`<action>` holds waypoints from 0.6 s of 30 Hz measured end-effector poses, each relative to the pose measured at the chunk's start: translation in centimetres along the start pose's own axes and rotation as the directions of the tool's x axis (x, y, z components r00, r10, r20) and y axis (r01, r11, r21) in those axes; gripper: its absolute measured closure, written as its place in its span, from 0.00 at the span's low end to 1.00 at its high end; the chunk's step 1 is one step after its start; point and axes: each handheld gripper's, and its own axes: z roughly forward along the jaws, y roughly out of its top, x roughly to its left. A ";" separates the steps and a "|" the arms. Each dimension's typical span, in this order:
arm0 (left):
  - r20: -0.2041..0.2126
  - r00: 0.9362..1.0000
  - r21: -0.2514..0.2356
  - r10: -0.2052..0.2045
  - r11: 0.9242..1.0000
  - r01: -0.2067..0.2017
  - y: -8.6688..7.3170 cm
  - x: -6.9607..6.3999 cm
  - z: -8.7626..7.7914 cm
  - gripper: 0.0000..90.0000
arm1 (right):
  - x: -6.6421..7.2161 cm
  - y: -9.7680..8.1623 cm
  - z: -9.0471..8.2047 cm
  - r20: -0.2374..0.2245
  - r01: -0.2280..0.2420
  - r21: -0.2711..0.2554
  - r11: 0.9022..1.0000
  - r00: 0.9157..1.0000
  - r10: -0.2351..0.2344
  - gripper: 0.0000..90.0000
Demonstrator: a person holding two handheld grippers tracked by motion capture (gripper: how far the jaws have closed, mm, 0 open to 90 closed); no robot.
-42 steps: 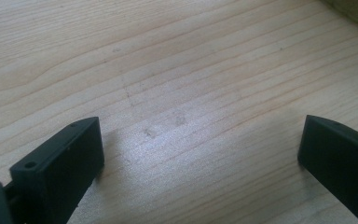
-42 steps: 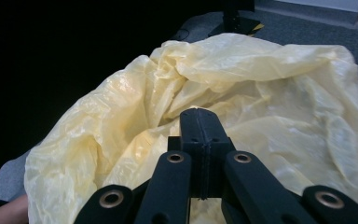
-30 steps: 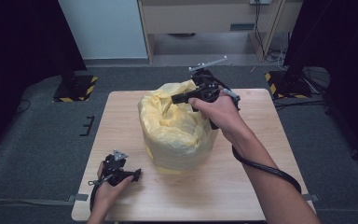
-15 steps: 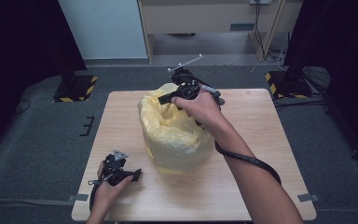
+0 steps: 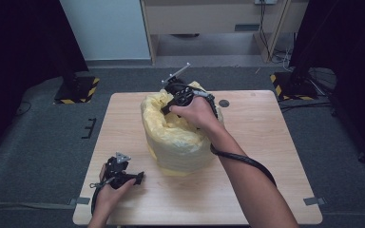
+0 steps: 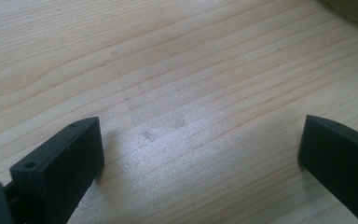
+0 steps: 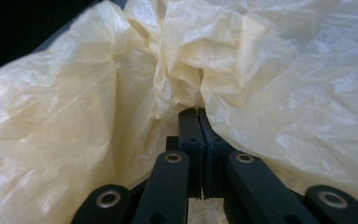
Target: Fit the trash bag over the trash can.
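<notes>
Pulling the yellow bag point(image 5: 176, 137) gently toward 9 o'clock works best; the right gripper point(image 7: 199, 122) is clamped on its rim, the left gripper point(image 6: 200, 154) gapes wide on the desk point(image 5: 266, 152).

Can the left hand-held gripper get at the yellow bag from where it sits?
Probably yes: the left hand-held gripper rests open on bare table, with nothing between it and the yellow bag.

No legible text or labels anywhere.
</notes>
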 end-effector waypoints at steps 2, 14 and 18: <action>0.001 1.000 0.002 0.000 1.000 0.000 0.0 0.0 0.0 0.00 | 0.0 0.0 0.6 0.004 0.009 0.034 0.999 1.000 -0.009 0.99; 0.003 1.000 0.000 0.003 1.000 -0.003 0.0 0.0 0.0 0.00 | -0.1 0.1 2.6 -0.009 0.023 0.118 0.993 1.000 -0.022 1.00; 0.003 1.000 0.000 0.003 1.000 -0.003 0.0 0.0 0.0 0.00 | 0.1 0.4 1.3 -0.010 0.030 0.080 0.996 1.000 -0.029 1.00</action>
